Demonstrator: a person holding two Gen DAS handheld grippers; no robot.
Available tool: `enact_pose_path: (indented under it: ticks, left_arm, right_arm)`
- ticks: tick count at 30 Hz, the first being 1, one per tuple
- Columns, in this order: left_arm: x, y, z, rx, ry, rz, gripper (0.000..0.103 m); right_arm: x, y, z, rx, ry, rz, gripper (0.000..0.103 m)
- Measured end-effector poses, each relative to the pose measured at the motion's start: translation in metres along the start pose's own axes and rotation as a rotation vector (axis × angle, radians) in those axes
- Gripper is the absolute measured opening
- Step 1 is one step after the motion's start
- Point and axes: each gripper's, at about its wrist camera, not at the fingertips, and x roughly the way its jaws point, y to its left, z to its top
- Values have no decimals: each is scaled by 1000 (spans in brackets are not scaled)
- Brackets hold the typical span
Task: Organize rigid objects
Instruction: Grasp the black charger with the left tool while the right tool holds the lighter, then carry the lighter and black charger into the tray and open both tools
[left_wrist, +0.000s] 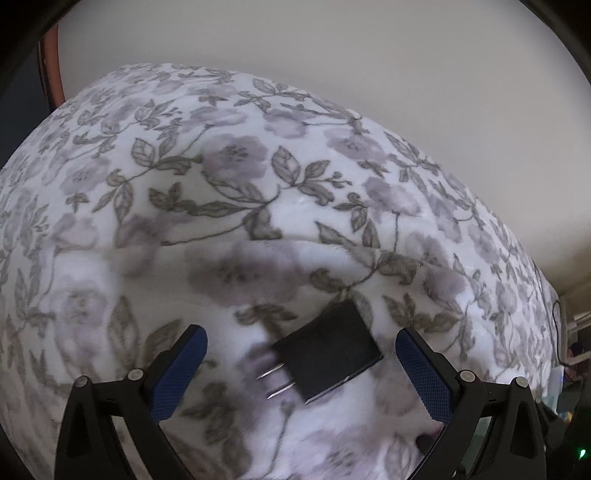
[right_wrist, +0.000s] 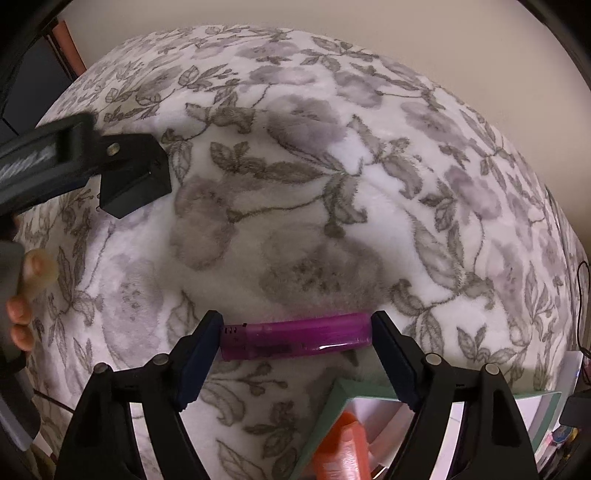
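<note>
A black plug adapter (left_wrist: 327, 354) with two metal prongs pointing left lies on the floral blanket (left_wrist: 258, 166). It sits between the blue pads of my left gripper (left_wrist: 301, 332), which stands wide open and touches neither side of it. My right gripper (right_wrist: 297, 319) is shut on a purple lighter (right_wrist: 295, 335), held lengthwise with a pad pressing each end, just above the blanket (right_wrist: 332, 147). The same adapter (right_wrist: 127, 192) shows at the upper left of the right wrist view, under the other tool's black arm (right_wrist: 44, 158).
A green-rimmed white box (right_wrist: 354, 391) holding an orange object (right_wrist: 343, 443) sits below the right gripper. A person's fingers (right_wrist: 22, 306) show at the left edge. A plain wall (left_wrist: 332, 55) rises behind the blanket, with cluttered items (left_wrist: 572, 354) at the far right.
</note>
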Motion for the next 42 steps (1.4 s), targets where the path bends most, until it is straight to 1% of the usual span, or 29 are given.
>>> enact_pose_path:
  ticks: [8, 9, 10, 12, 14, 15, 21, 27, 31, 35, 37, 40, 42]
  left_arm:
    - [15, -16, -2, 30, 32, 60, 103]
    - [16, -18, -3, 42, 32, 71, 102]
    - [16, -21, -4, 54, 29, 86, 91]
    - [17, -22, -5, 68, 29, 115, 78]
    - [15, -22, -6, 74, 21, 124, 69]
    - [13, -22, -7, 75, 15, 124, 66]
    - [7, -16, -12, 69, 30, 116, 66]
    - [-13, -21, -24, 61, 34, 88, 66]
    - [-37, -34, -36, 74, 27, 60, 66]
    - [-67, -53, -50, 116, 8, 42, 66]
    - [-82, -64, -59, 137, -3, 35, 66]
    - [-108, -84, -76, 180, -16, 10, 66]
    - [-121, -96, -87, 202, -22, -3, 66]
  right_arm:
    - [-2, -25, -2, 18, -21, 25, 82]
    - [-3, -27, -3, 20, -23, 27, 82]
    - [-3, -30, -4, 22, -24, 29, 82]
    - [-3, -38, -6, 29, -26, 29, 82]
    - [-5, -43, -10, 41, -29, 31, 82]
    - [-5, -44, -11, 47, -30, 32, 82]
    - [-10, -59, -18, 78, -38, 23, 82]
    - [-48, -78, -29, 98, -77, 19, 82]
    - [-79, -82, -44, 100, -104, 6, 82]
    - [-112, -84, -65, 106, -128, -10, 82]
    - [-129, -74, -80, 105, -135, -25, 82]
    - [-140, -77, -95, 117, -138, -46, 82]
    - [-151, -82, -111, 131, -142, -58, 82]
